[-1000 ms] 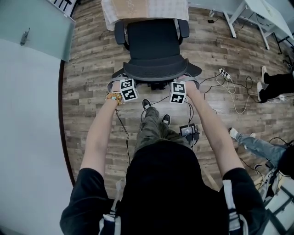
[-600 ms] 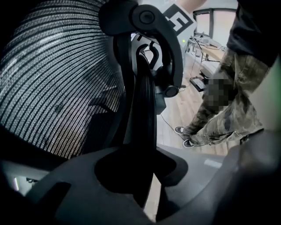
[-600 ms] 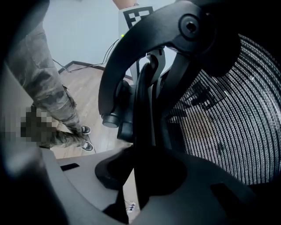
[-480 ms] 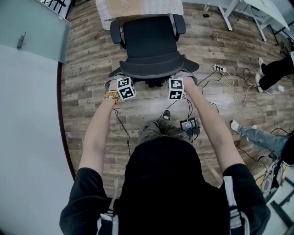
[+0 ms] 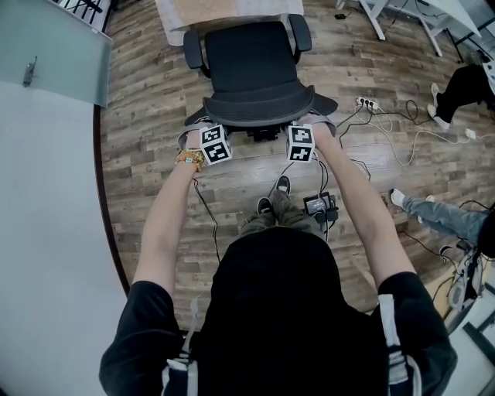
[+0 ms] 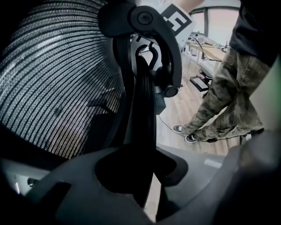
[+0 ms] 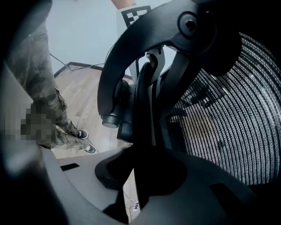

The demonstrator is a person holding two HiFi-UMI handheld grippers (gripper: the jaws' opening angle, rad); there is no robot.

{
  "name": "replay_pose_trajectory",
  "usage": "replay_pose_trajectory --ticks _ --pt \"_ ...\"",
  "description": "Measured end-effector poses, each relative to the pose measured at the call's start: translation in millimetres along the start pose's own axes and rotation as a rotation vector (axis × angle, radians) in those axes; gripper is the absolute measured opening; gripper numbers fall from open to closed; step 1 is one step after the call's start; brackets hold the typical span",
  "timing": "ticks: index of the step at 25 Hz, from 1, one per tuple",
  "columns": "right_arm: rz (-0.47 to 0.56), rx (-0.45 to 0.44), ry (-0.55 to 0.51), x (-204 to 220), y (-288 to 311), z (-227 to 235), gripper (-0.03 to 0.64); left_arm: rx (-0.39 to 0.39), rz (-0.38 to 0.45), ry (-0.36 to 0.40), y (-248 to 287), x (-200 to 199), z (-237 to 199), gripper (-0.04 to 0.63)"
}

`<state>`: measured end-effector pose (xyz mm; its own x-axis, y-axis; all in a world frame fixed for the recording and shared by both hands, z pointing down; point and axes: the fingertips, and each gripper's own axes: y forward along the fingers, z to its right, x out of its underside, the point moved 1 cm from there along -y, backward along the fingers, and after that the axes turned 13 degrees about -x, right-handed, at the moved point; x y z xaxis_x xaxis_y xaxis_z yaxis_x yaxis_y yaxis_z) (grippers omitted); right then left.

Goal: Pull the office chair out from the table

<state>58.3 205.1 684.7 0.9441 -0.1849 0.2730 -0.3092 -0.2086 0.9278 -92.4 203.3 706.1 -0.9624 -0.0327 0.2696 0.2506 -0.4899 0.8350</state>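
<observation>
The black office chair (image 5: pixel 251 58) stands with its seat front at the cloth-covered table (image 5: pixel 232 9). Its curved mesh backrest (image 5: pixel 259 108) faces me. My left gripper (image 5: pixel 206 126) is shut on the backrest's left rim, and my right gripper (image 5: pixel 308 125) is shut on the right rim. In the left gripper view the dark frame bar (image 6: pixel 142 127) runs down between the jaws of the left gripper (image 6: pixel 147 176), with mesh (image 6: pixel 57 88) to its left. The right gripper view shows the bar (image 7: pixel 142 127) inside the right gripper (image 7: pixel 140 180), with mesh (image 7: pixel 228 123) on its right.
A power strip (image 5: pixel 365 103) and cables lie on the wood floor right of the chair. A black box (image 5: pixel 319 205) sits by my feet (image 5: pixel 274 193). Another person's legs (image 5: pixel 441 218) are at the right. A glass panel (image 5: pixel 54 46) and pale wall bound the left.
Both grippers, still closed on the backrest, have drawn a little toward me and the chair has come with them, away from the table. My feet have stepped back.
</observation>
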Motion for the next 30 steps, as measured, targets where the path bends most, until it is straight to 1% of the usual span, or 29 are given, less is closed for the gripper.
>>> replay_pose_trajectory --ticks 5,10,20,30 --pt "-0.008 0.01 0.016 -8 -1 -18 0.077 -0.006 0.004 0.026 -8 6 13 0.107" --pt "-0.009 0.0 0.031 -15 -5 -32 0.077 -0.004 0.012 0.033 -16 9 24 0.107" --pt "-0.019 0.014 0.047 -23 -9 -61 0.077 0.003 0.017 0.046 -31 12 48 0.107" --pt "-0.018 0.012 0.053 -26 -17 -89 0.077 0.0 0.02 0.052 -45 8 72 0.107"
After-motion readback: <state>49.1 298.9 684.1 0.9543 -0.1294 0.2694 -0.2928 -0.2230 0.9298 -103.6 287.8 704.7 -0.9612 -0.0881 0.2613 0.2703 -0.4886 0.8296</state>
